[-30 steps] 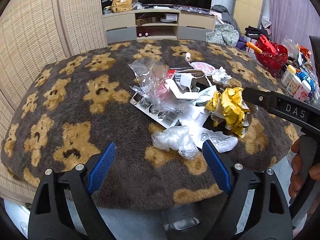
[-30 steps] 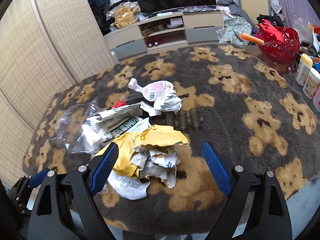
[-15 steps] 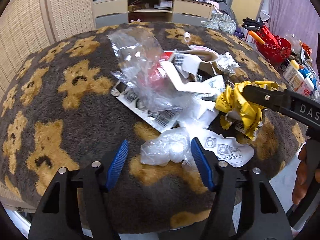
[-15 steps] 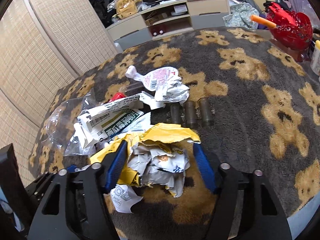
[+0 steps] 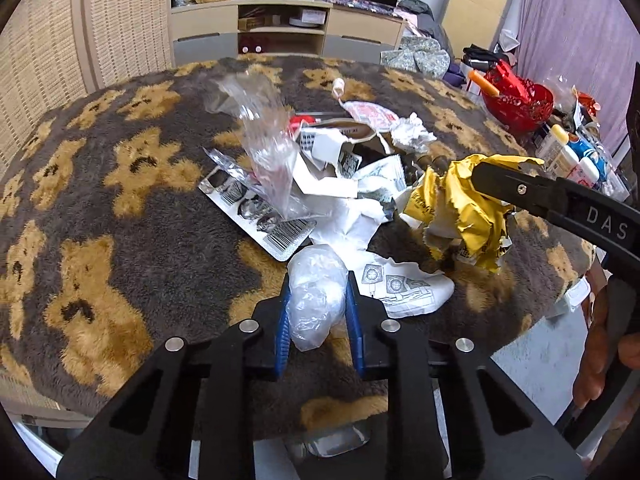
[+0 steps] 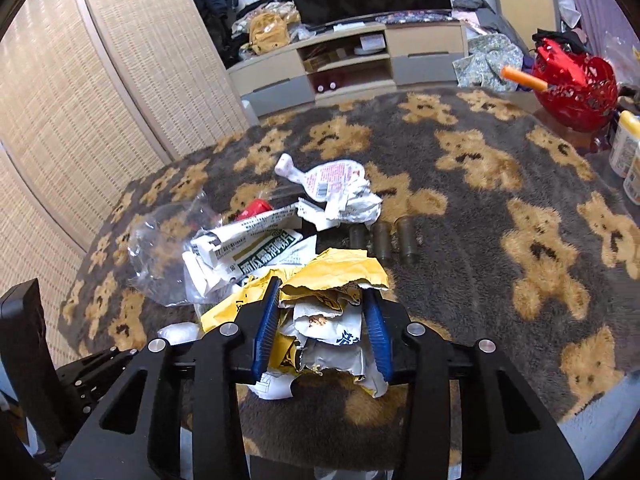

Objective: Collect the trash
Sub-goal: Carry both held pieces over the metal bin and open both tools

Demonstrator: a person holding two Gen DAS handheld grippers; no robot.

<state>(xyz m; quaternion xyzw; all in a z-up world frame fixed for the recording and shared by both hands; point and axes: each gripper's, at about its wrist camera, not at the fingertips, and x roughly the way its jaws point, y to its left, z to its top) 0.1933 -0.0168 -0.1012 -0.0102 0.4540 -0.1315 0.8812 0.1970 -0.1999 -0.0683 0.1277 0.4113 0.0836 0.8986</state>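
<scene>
Tongs (image 5: 316, 312) pinch clear wad (image 5: 316, 300); torn wrappers (image 5: 340, 184) crowd beyond.

— How is the scene lit?
— Even, soft indoor light is seen; only faint shadows are cast on the bear-patterned blanket (image 5: 120, 216) beneath the crumpled trash.
— Any glare?
— Glints are caught on the clear plastic bag (image 5: 264, 136) and on the red basket (image 6: 576, 80).
— And sharpness?
— The centre is rendered crisply; straight lines are bowed by the fisheye, and black vignetting is found at 2, 4, 8 and 10 o'clock.
</scene>
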